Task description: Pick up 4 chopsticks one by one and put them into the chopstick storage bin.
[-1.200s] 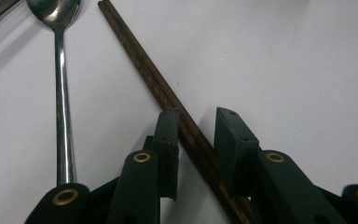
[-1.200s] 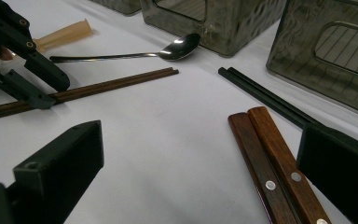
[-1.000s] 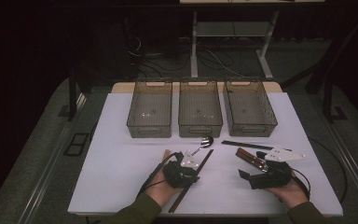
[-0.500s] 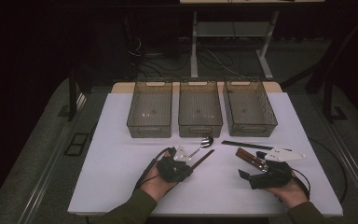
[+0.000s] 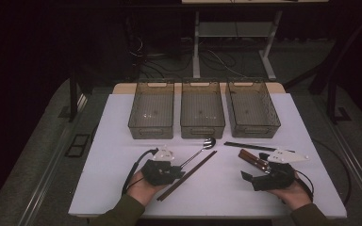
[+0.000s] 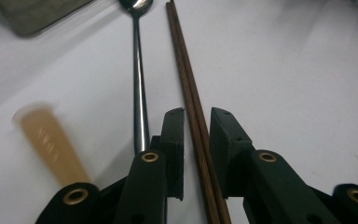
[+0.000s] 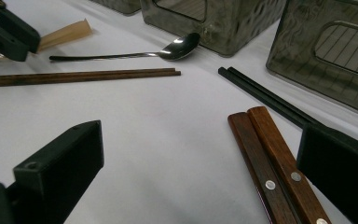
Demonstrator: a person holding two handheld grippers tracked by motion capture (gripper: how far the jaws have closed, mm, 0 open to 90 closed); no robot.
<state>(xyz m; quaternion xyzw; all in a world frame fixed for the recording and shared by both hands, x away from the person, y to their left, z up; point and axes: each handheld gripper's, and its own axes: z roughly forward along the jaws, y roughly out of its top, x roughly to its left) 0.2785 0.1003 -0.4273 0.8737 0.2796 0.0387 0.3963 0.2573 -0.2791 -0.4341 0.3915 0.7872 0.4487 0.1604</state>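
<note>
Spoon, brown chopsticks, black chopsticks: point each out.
Spoon (image 7: 179, 46), right gripper view, on its bowl.
Brown chopsticks (image 6: 191, 93), left gripper view, mid-length on the pair.
Black chopsticks (image 7: 265, 97), right gripper view, mid-length on the pair.

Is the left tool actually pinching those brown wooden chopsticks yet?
Apart: the left gripper view shows white table either side of the brown wooden chopsticks, between the left tool jaws.
</note>
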